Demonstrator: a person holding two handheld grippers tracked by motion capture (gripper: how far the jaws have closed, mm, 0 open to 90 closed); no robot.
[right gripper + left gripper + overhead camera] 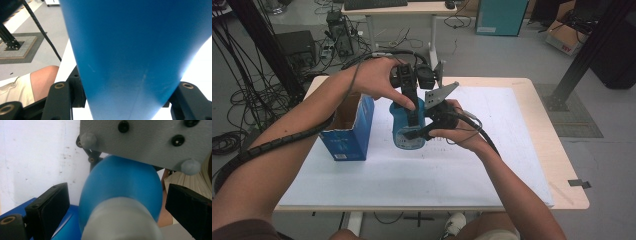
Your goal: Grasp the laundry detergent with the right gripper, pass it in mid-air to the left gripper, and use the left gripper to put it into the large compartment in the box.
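**Blue bottle gripped between two hand-held grippers at table centre**

The right gripper (424,131) is clamped on the body of a blue plastic bottle (404,132), its jaws pressed against both sides of it; in the right gripper view the blue wall (135,57) rises between the two black jaws. The bottle stands near the middle of the white-covered table (492,165), tilted slightly.

The left gripper (412,107) comes down on the bottle from 12 o'clock. In the left gripper view the bottle's rounded shoulder and pale grey cap (122,220) sit between its jaws, which stand apart with a gap showing on each side of the bottle.

The grey three-cornered plate (150,140) of the right gripper hangs just above the bottle at 12 o'clock in the left gripper view. At 9 o'clock from the bottle, just beside it, stands an open blue cardboard box (349,130). Cables trail from both grippers along the forearms.
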